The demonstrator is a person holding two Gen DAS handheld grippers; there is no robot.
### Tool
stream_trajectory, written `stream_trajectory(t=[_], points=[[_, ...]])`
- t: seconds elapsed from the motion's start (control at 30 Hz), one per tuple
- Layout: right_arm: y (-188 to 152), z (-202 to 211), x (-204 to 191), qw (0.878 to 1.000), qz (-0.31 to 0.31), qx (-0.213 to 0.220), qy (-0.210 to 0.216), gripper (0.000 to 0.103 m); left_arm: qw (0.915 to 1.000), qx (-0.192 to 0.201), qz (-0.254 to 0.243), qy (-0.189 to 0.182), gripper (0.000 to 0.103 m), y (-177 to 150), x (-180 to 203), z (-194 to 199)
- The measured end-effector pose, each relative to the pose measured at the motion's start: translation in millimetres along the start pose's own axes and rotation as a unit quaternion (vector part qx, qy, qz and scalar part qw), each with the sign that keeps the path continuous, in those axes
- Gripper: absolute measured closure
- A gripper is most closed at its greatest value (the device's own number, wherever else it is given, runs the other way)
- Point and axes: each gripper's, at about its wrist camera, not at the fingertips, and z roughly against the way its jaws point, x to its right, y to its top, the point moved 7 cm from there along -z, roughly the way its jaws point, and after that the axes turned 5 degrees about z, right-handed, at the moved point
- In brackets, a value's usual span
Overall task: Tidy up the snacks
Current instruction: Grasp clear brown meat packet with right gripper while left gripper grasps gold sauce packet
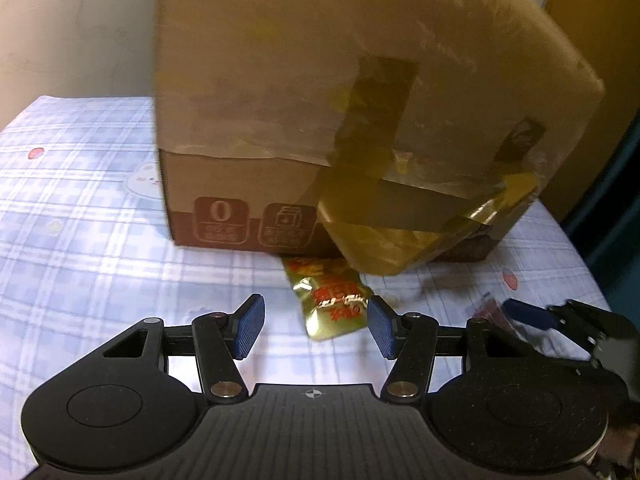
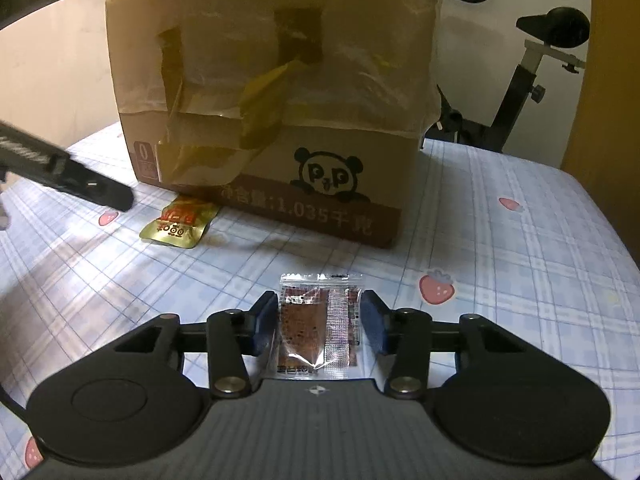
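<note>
1. While my left gripper (image 1: 316,326) hangs with fingers apart, one gold packet (image 1: 330,300) lies between them on the bench (image 1: 100,208), its long axis running away toward the cardboard box (image 1: 320,100), far end touching it.
2. My right gripper (image 2: 319,322) has fingers apart around one clear packet (image 2: 320,328), lengthwise along them.

Your right hand-held gripper (image 2: 319,322) brackets a clear snack packet (image 2: 320,326), jaws apart. A gold packet (image 2: 178,224) lies against the cardboard box (image 2: 280,120).
</note>
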Motion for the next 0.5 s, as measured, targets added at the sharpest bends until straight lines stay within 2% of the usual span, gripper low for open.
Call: stream_trajectory(t=[0.23,0.33,0.43,0.5], points=[[-2.0,-1.0,-1.2,1.0,0.003,0.004,0.002,0.056,0.9974,-0.004,-0.046,0.055,0.041,4.8,20.3,-40.5],[-2.3,-1.0,-1.4,1.0,0.006,0.004,0.001,0.056,0.9967,0.004,-0.053,0.062,0.034,6.2,26.3,-50.2],[-2.5,-1.2,-0.5,1.0,0.002,0.005,0.003,0.056,0.9941,0.007,-0.077,0.077,0.032,5.5,34.3,-57.8],[-2.4,-1.2,-0.7,1.0,0.001,0.005,0.004,0.056,0.9937,0.014,-0.086,0.07,0.042,3.4,35.7,-56.3]])
